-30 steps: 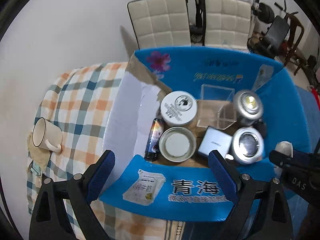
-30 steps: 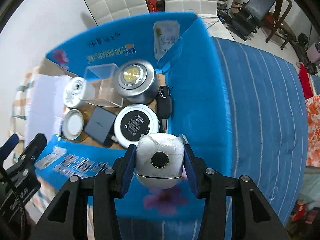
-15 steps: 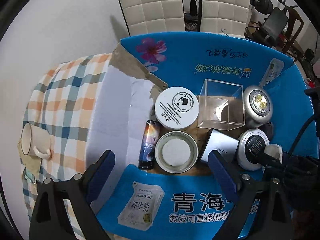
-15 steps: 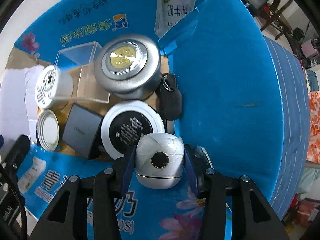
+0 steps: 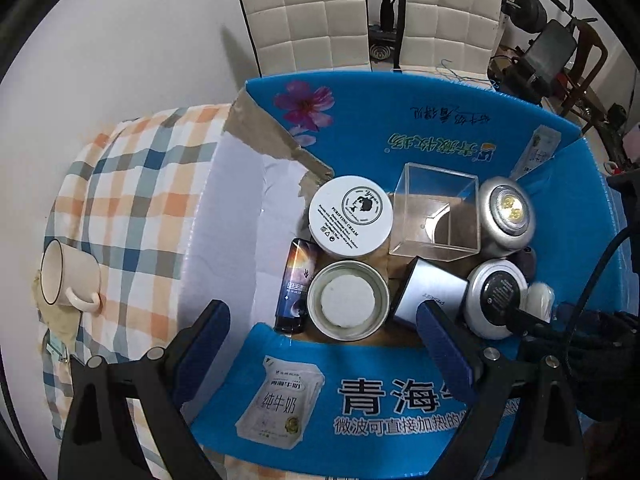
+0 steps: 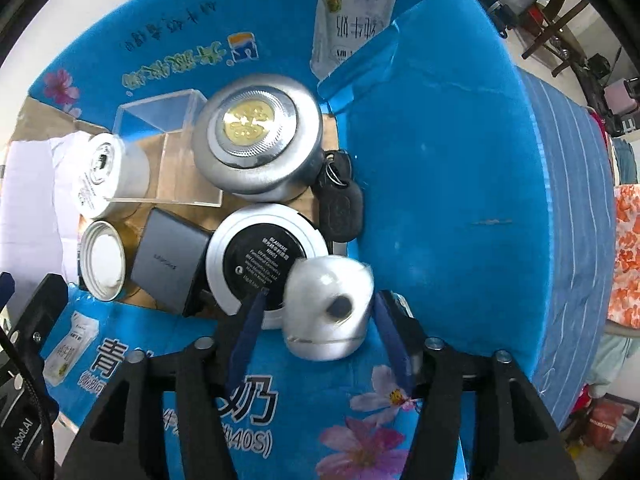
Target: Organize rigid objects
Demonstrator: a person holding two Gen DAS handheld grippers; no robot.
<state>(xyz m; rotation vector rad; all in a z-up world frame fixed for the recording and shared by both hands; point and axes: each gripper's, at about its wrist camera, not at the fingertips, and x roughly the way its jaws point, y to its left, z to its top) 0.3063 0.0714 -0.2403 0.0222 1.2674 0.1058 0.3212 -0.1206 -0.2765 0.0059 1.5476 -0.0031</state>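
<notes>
The right gripper (image 6: 318, 312), clamped on the white camera (image 6: 326, 312) half a second earlier, had spread its fingers; the camera sat loose and tilted between them, blurred, at the box's (image 6: 440, 160) near right corner beside the black-topped disc (image 6: 260, 264). The left gripper (image 5: 320, 344) hung wide apart and unloaded over the near wall, as before. Beyond lay the grey case (image 6: 168, 260), key fob (image 6: 340, 212), silver puck (image 6: 256, 140) and clear cube (image 6: 168, 148), unmoved.

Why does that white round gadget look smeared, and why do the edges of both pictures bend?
Right wrist view: the white gadget is motion-blurred between the open tongs, while the box stays sharp. Both views: fisheye lenses curve the edges, bending the chairs in the left wrist view.
</notes>
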